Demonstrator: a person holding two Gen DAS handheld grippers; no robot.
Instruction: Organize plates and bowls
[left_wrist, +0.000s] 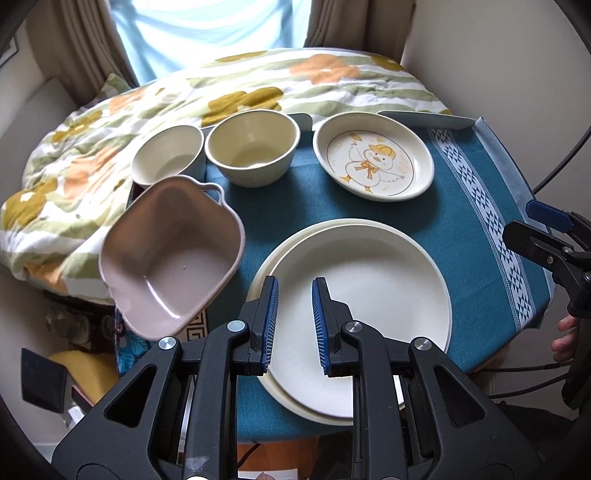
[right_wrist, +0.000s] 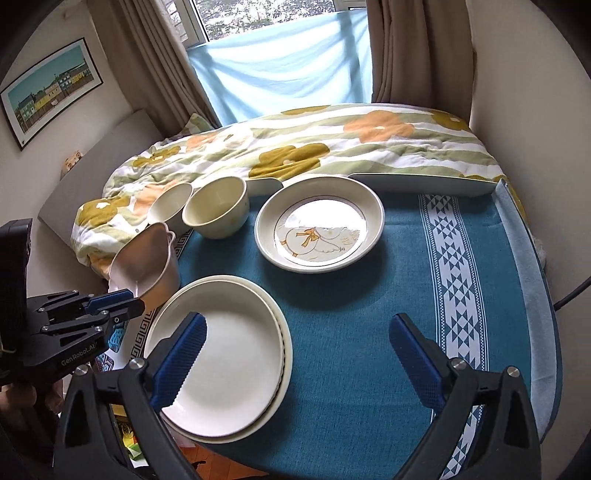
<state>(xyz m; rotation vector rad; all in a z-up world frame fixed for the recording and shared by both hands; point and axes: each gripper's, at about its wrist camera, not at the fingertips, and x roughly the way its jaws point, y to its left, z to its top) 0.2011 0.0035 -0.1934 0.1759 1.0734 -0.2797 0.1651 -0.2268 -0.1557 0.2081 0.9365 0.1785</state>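
Duck plate (right_wrist: 319, 225) looks glazed, rigid, breakable (probably slippery): grip at rim. Right gripper (right_wrist: 301, 360) jaws wide, empty; left gripper (left_wrist: 294, 325) narrowly parted, empty.

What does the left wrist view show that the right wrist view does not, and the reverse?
Only the left wrist view shows the duck plate's whole drawing, hat included, and the pink square bowl's inside. Only the right wrist view shows the framed picture and the window. Both show the stacked white plates, two cream bowls, the floral quilt, and both grippers open, left, right.
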